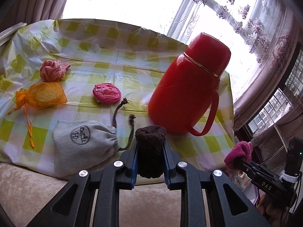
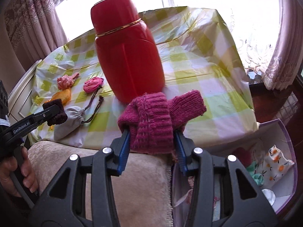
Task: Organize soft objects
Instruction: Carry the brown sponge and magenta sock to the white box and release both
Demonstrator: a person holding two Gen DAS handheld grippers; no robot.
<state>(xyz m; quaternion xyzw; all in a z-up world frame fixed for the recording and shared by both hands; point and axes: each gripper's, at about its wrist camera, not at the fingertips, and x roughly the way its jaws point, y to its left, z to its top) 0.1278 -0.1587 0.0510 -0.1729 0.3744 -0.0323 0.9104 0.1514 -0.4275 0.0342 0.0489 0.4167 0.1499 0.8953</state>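
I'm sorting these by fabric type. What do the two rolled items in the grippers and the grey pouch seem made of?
Dark brown roll: chunky knit, likely wool or acrylic, loops visible. Magenta roll: ribbed knit yarn, matte. Grey pouch: woven cotton-like twill, diagonal weave lines, printed logo.

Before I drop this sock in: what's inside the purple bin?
The purple bin holds an orange-print cloth and teal fabric; the right claw hides the rest.

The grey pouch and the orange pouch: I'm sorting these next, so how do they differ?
The grey pouch is thick, opaque woven cloth with a printed round logo; the orange pouch is sheer mesh, showing something yellow inside. The grey pouch has dark brown cords, the orange pouch thin orange ones. The grey pouch looks bigger and lies nearer the table's front edge. Both are cinched shut on the checked tablecloth.
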